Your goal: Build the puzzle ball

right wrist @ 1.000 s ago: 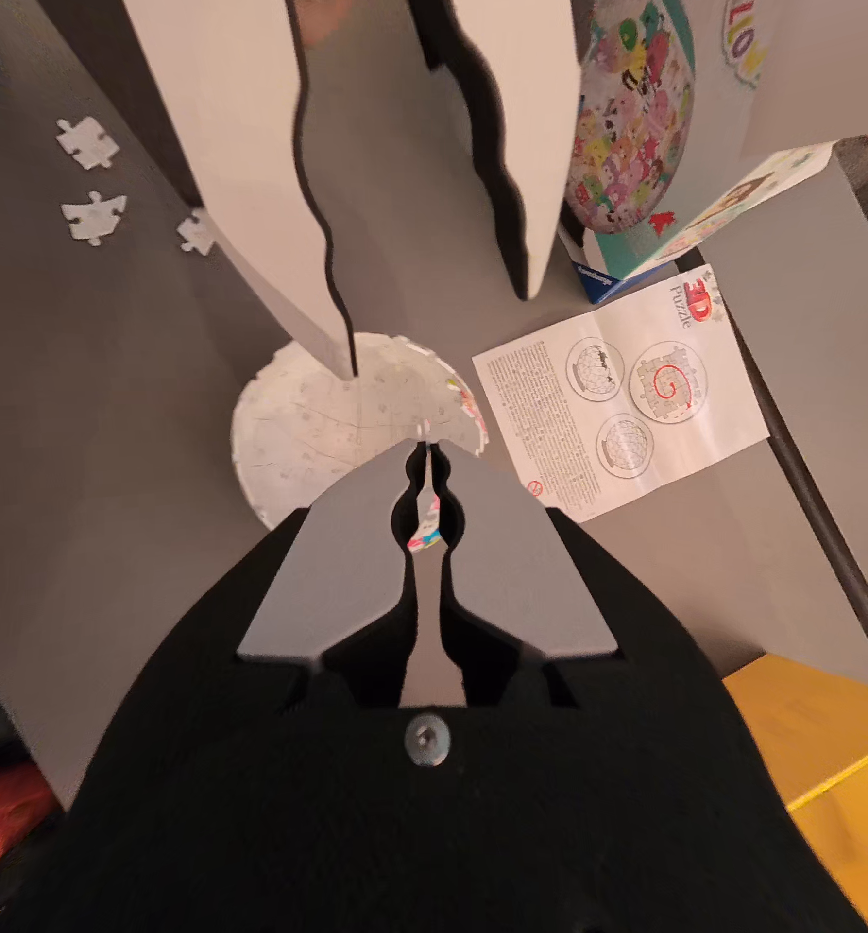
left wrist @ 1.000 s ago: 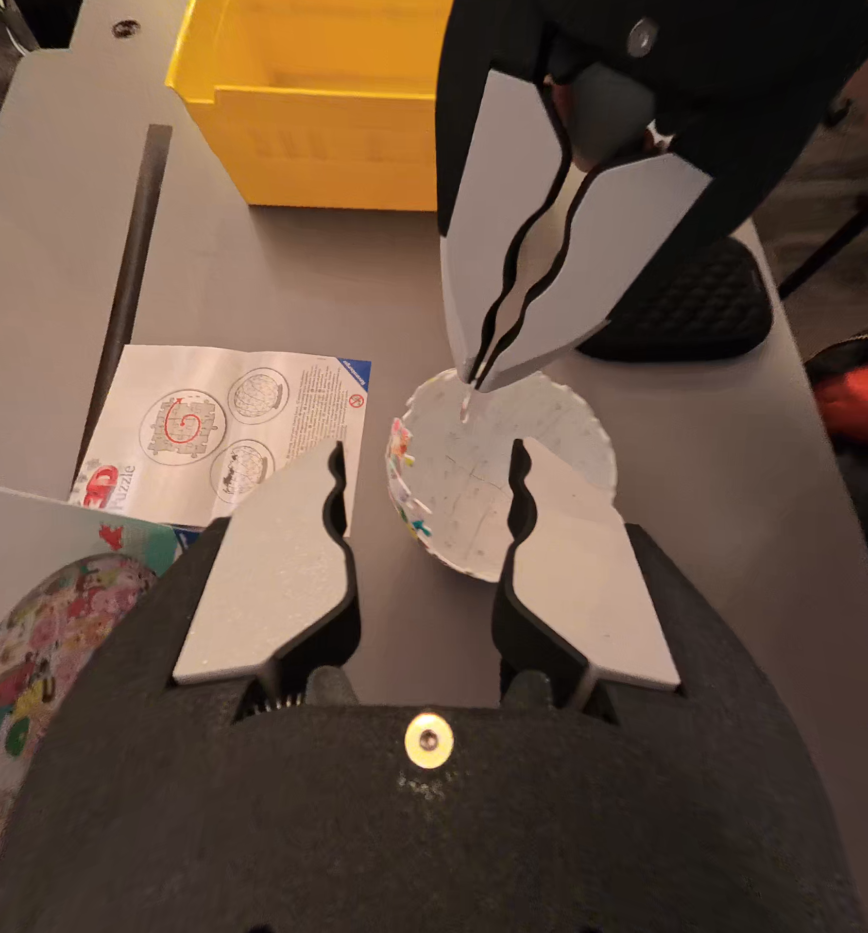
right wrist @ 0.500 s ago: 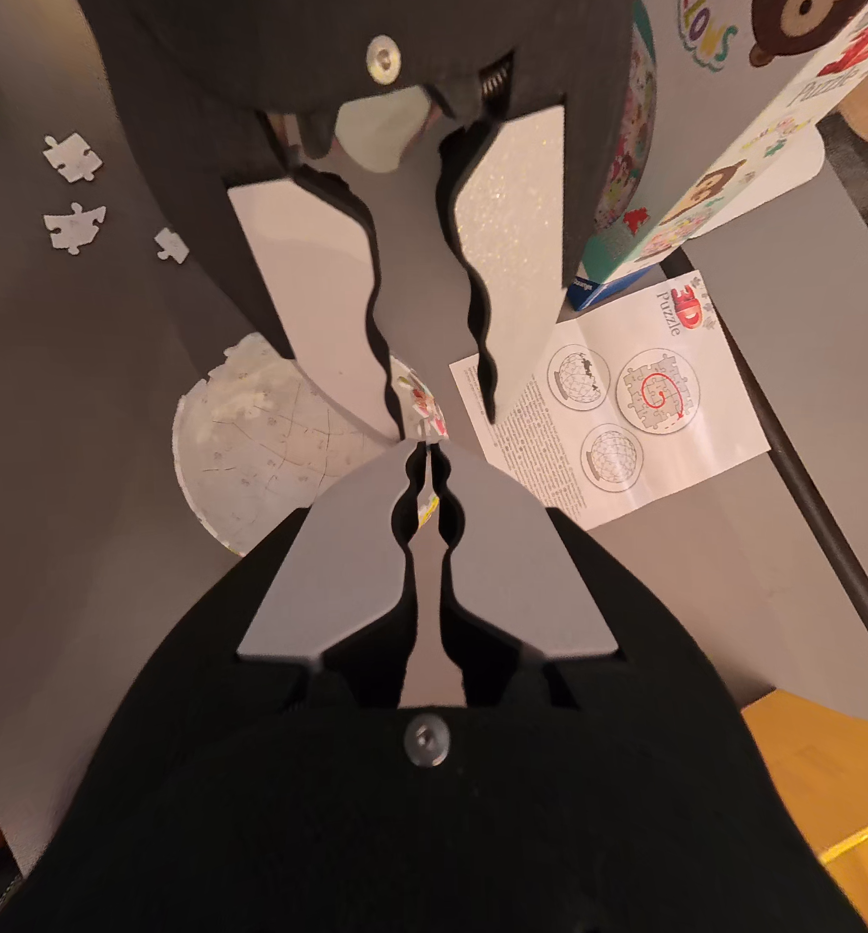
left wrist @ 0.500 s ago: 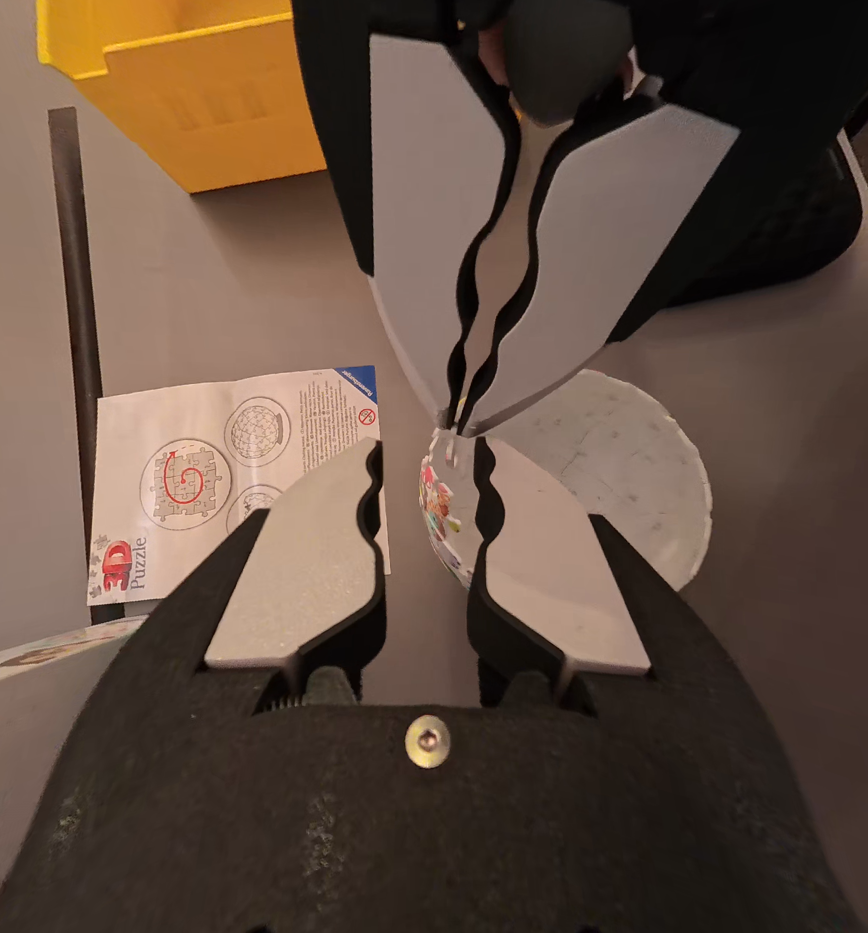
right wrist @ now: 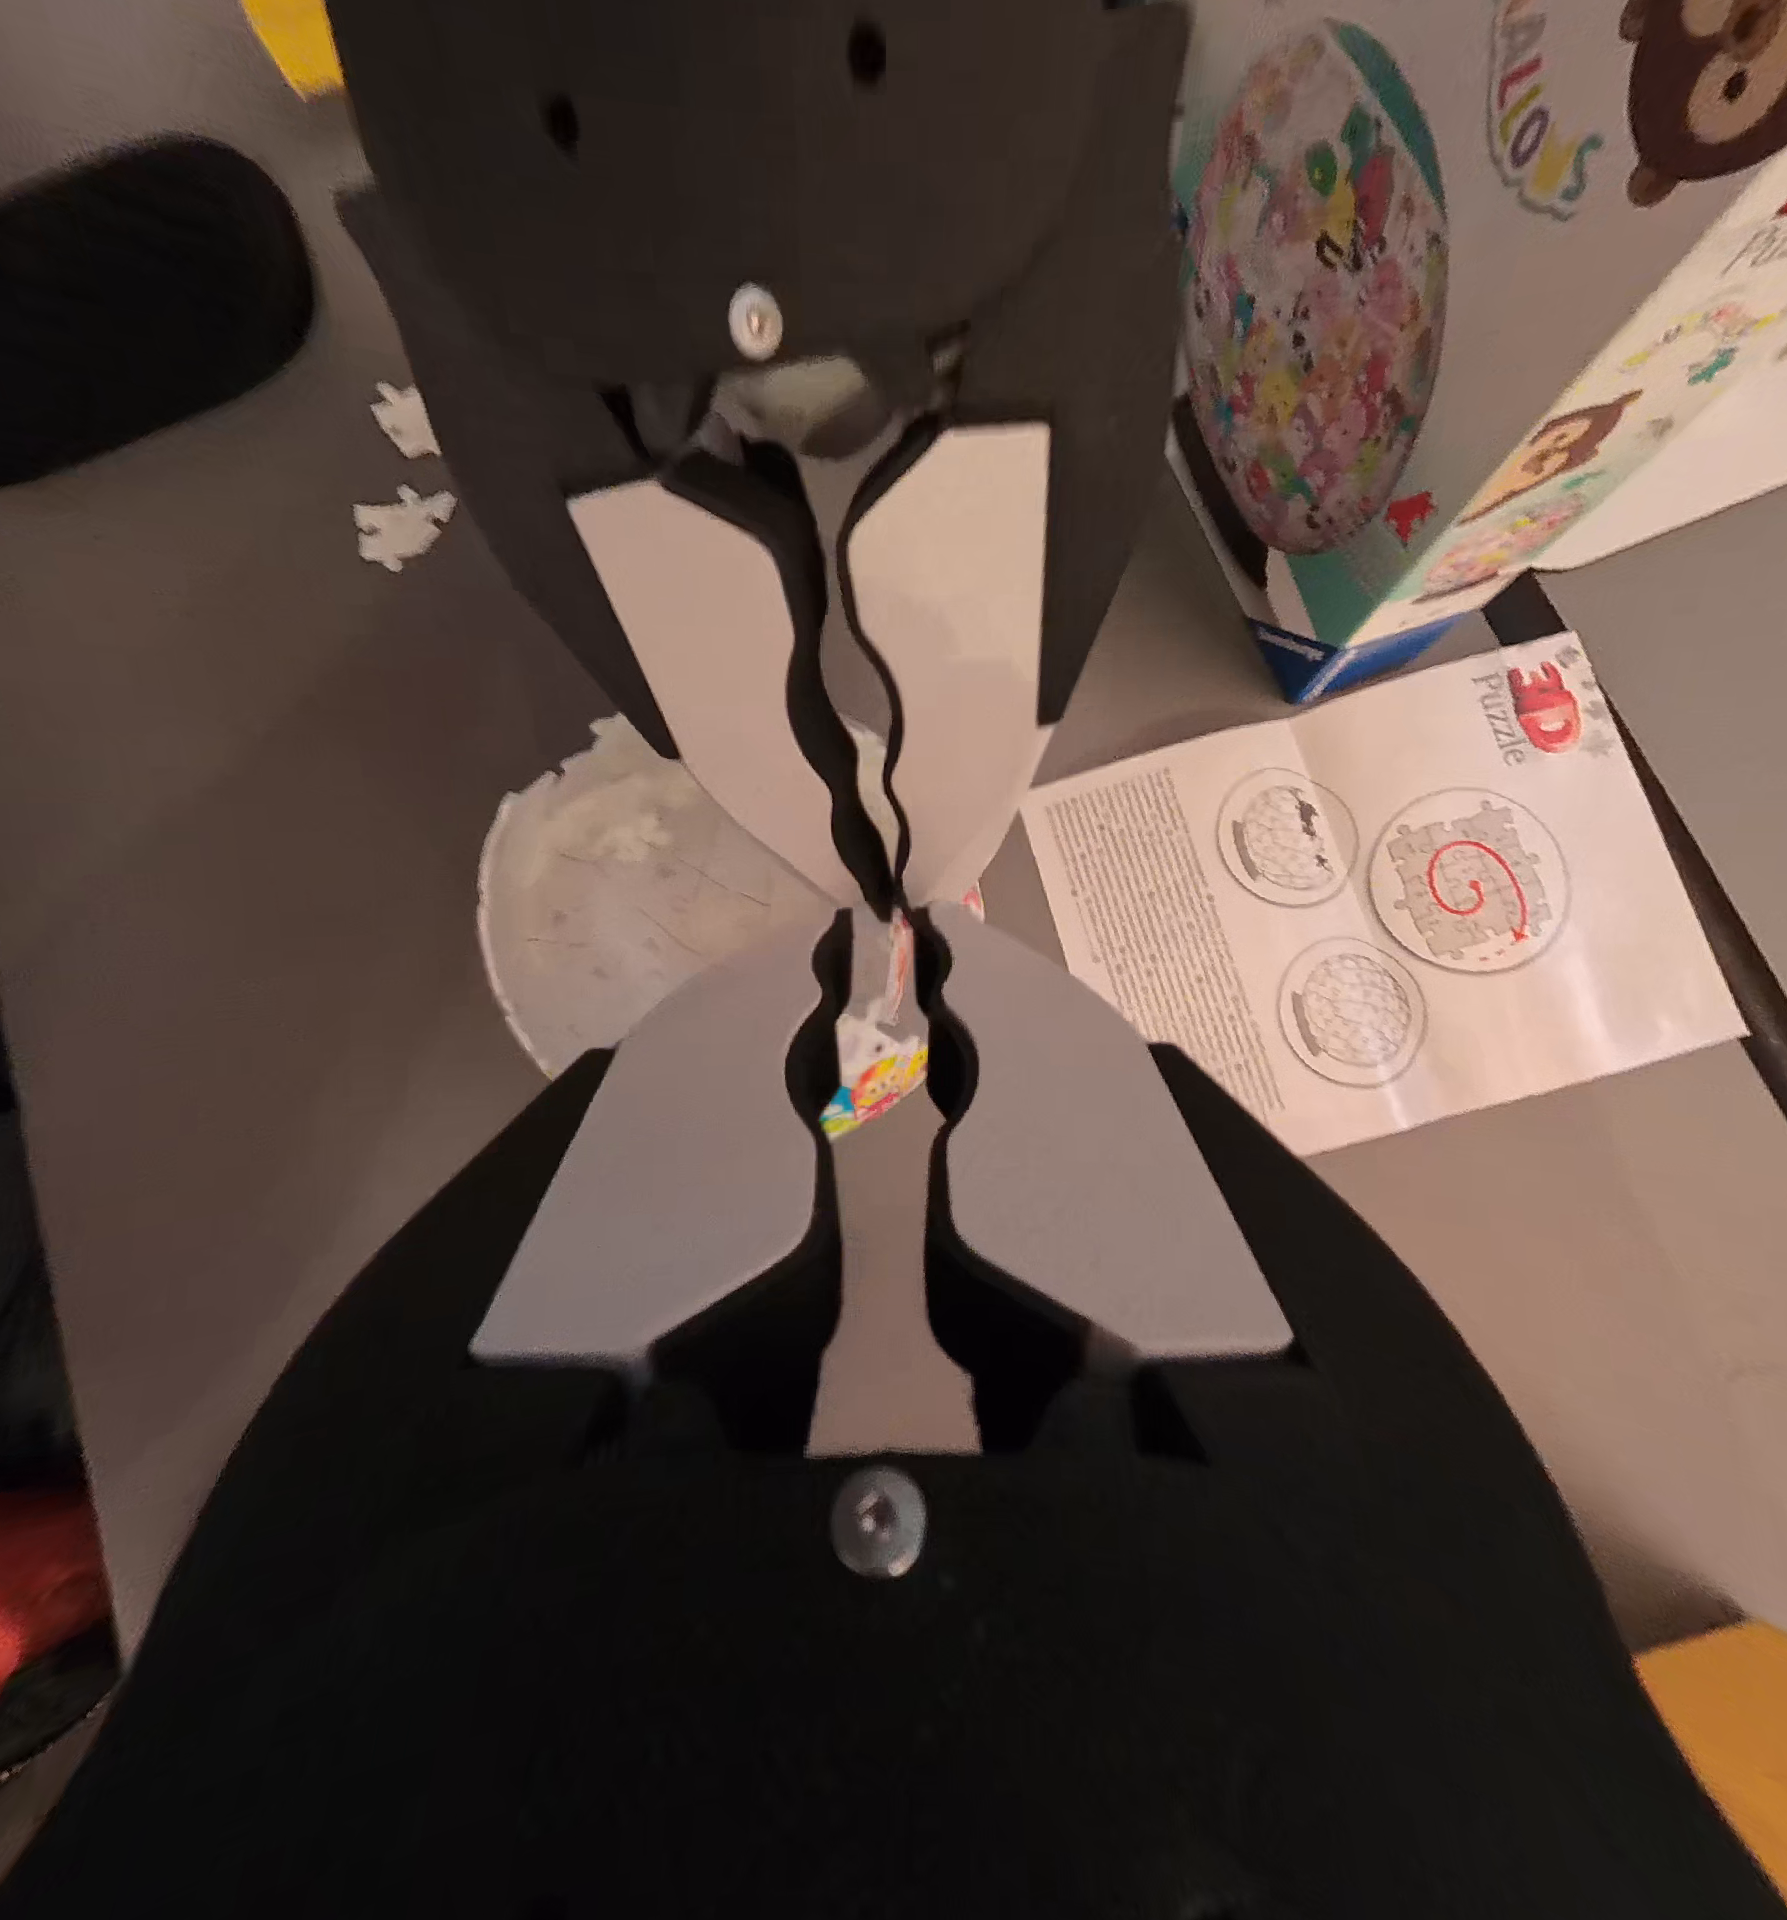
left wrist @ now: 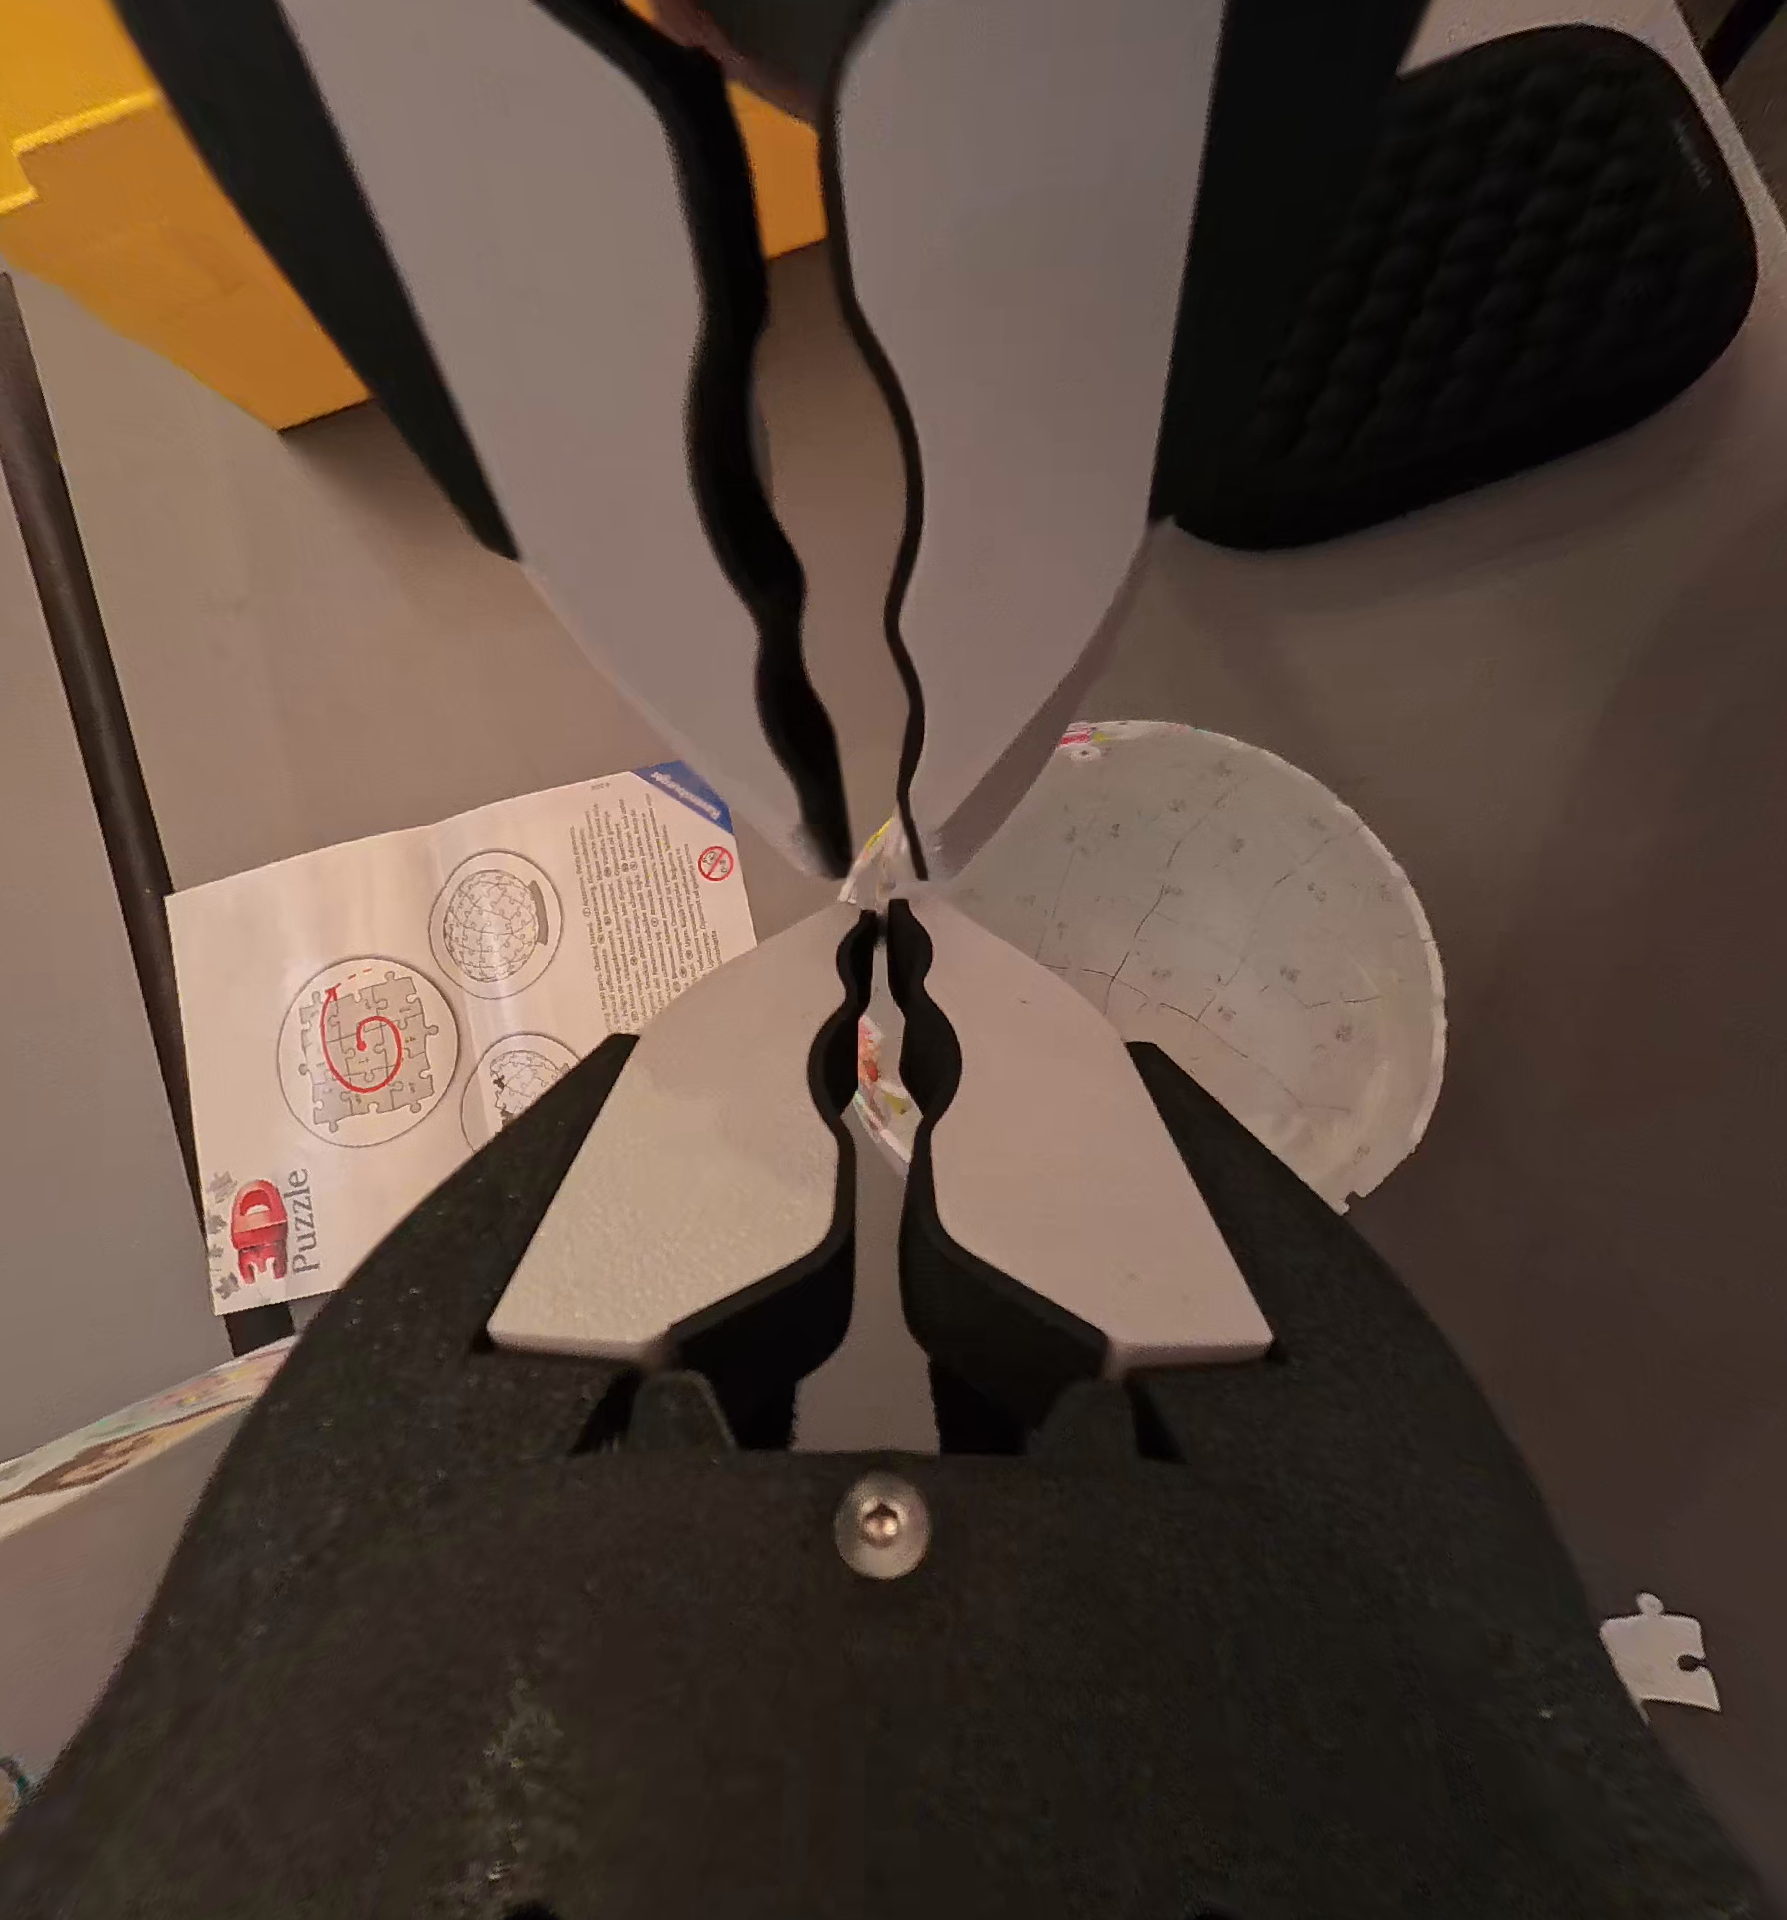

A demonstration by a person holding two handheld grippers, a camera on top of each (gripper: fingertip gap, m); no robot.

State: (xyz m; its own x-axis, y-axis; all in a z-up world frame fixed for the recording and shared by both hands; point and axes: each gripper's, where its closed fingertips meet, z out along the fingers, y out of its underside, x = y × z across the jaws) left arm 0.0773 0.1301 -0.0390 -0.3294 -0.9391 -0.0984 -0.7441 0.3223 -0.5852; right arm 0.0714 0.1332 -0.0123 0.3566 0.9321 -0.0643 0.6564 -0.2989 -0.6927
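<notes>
The half-built puzzle ball (left wrist: pixel 1232 966) lies on the grey table as a white bowl, open side up, coloured outside; it also shows in the right wrist view (right wrist: pixel 598 914). My left gripper (left wrist: pixel 881 920) is shut on the bowl's near-left rim, with the coloured wall showing between its fingers. My right gripper (right wrist: pixel 894 925) is shut on a small puzzle piece (right wrist: pixel 897 961) and holds it at the same spot on the rim. The two grippers meet tip to tip: the right gripper (left wrist: pixel 873 862) comes from above in the left view, the left gripper (right wrist: pixel 884 883) in the right view.
A folded instruction sheet (left wrist: pixel 401 1018) lies left of the bowl. A yellow bin (left wrist: pixel 141 239) and a black padded object (left wrist: pixel 1471 291) stand behind. The puzzle box (right wrist: pixel 1388 364) stands past the sheet. Loose white pieces (right wrist: pixel 401 520) (left wrist: pixel 1658 1662) lie on the table. Only a small space, under 4 cm, lies between the two pairs of fingers.
My left gripper has moved onto the bowl's rim and closed from wide open to shut. My right gripper has brought its piece from over the bowl's inside to the rim.
</notes>
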